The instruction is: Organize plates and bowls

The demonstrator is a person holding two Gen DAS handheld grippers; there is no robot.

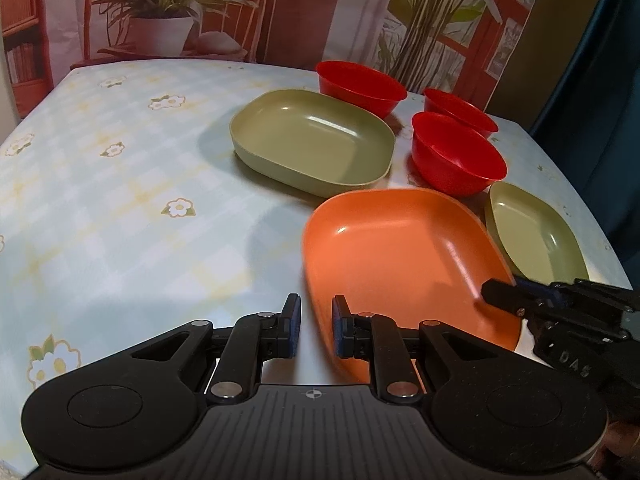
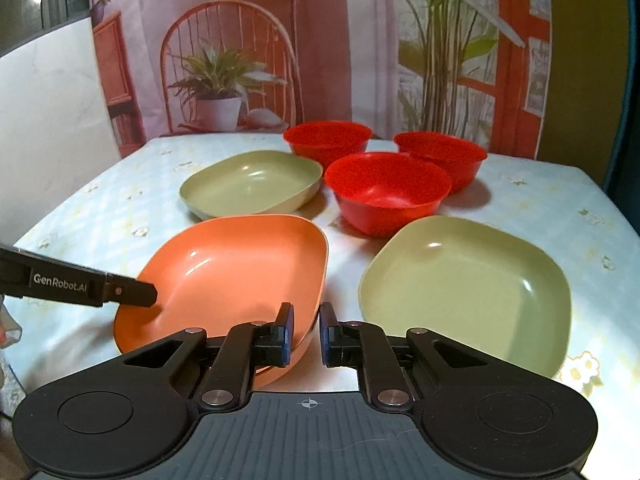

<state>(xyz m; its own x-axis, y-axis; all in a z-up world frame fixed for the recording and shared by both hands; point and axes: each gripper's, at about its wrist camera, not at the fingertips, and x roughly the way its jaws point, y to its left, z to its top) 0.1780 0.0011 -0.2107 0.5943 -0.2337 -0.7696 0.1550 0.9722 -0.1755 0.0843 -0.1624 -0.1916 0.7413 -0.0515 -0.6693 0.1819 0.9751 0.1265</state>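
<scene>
An orange plate (image 1: pixel 396 256) (image 2: pixel 236 272) is tilted, its near edge off the table. My left gripper (image 1: pixel 316 328) has its jaws narrowly apart around the plate's left rim, and its finger shows in the right wrist view (image 2: pixel 132 294). My right gripper (image 2: pixel 306 334) straddles the plate's right rim with a small gap, and it also shows in the left wrist view (image 1: pixel 500 294). A green plate (image 1: pixel 312 140) (image 2: pixel 252 184) lies behind. Another green plate (image 1: pixel 536 232) (image 2: pixel 468 288) lies to the right. Three red bowls (image 1: pixel 456 156) (image 2: pixel 386 192) stand at the back.
The table (image 1: pixel 120 200) has a pale floral cloth. A printed backdrop with plants and a chair hangs behind it. The table's right edge (image 1: pixel 592 184) is close to the green plate. A white panel (image 2: pixel 48 120) stands at the left.
</scene>
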